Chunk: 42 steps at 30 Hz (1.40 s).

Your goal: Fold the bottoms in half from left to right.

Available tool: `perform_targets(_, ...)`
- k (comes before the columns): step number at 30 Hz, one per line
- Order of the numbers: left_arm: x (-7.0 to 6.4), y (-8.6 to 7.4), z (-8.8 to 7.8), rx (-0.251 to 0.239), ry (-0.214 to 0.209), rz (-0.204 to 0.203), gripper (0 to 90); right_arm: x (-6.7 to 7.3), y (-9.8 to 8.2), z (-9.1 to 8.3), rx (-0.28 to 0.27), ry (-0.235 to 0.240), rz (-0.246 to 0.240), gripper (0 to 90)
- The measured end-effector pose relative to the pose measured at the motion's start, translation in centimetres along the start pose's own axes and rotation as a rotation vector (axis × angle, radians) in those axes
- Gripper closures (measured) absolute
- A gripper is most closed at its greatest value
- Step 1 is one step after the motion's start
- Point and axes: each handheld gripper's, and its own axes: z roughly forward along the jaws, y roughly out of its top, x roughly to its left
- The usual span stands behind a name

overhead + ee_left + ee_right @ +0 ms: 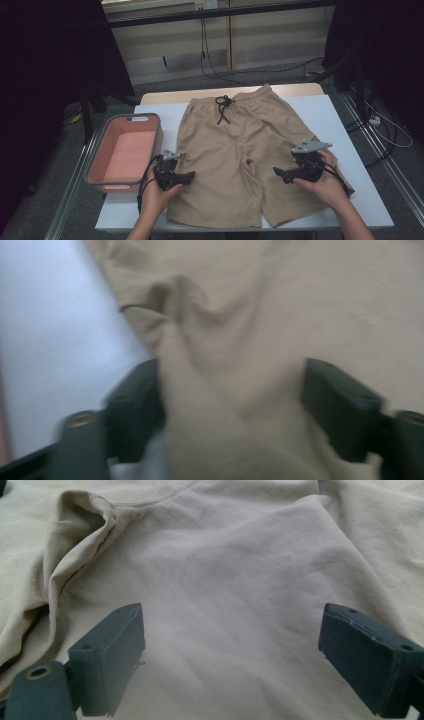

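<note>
**Ana:** Dim room on my feed: dark curtains at both sides, pale wall panels at the back, black cables trailing over the grey floor. What is the work surface like?

**Ben:** I see a white table top point(345, 150), smooth and matte, with a strip of light wood at its far edge. At its left side sits a grey-rimmed rectangular bin point(95, 162) with rounded corners and a salmon-pink inside.

**Ana:** And the garment?

**Ben:** I have beige shorts point(235, 155) spread flat in the middle of the table, waistband at the far side, both legs toward me. They look like soft woven cloth, lightly creased, with a black drawstring point(223, 107) tied at the waist and its ends hanging loose over the front.

**Ana:** Your left claw?

**Ben:** My left gripper point(185, 180) lies at the outer edge of the shorts' left leg, just beside the bin. In the left gripper view point(232, 400) a raised fold of the fabric stands between the two black blocks. The picture is blurred; the fold seems to touch one block, while the other stands clear, so I read it as partly parted and not clamped.

**Ana:** And the right?

**Ben:** My right gripper point(281, 173) rests over the outer part of the right leg. In the right gripper view point(230, 665) its squared dark pads stand wide apart, with smooth cloth lying flat under them. It holds nothing.
</note>
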Motion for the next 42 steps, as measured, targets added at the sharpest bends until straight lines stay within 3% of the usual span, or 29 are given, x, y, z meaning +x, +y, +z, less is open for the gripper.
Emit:
perform_targets(2, 0.2, 0.1, -0.2, 0.015, -0.009, -0.012, 42.0, 0.0, 0.0, 0.0, -0.002, 0.0, -0.002, 11.5)
perform_targets(6, 0.0, 0.3, -0.3, 0.025, 0.021, -0.018, 57.1, 0.1, 0.1, 0.1, 0.0, -0.002, -0.001, 11.5)
perform_targets(9, 0.1, 0.5, -0.5, 0.042, 0.011, -0.044, 71.7, 0.2, 0.1, 0.1, -0.003, 0.0, -0.001, 11.5)
perform_targets(13, -0.1, 0.7, -0.6, 0.057, -0.001, -0.06, 82.6, 0.3, 0.2, 0.0, -0.008, 0.002, -0.001, 11.5)
perform_targets(22, -0.3, 1.9, -2.2, -0.001, -0.069, -0.083, 86.4, 0.2, 0.6, -0.1, -0.024, 0.001, 0.023, 10.7)
perform_targets(31, -1.3, 3.1, -2.6, -0.053, -0.115, -0.092, 87.2, 1.0, 1.9, 0.5, -0.035, -0.011, 0.038, 9.3)
perform_targets(42, -2.2, 3.9, -2.3, -0.055, -0.149, -0.074, 87.7, 2.4, 3.4, 1.6, -0.03, -0.017, 0.008, 8.6)
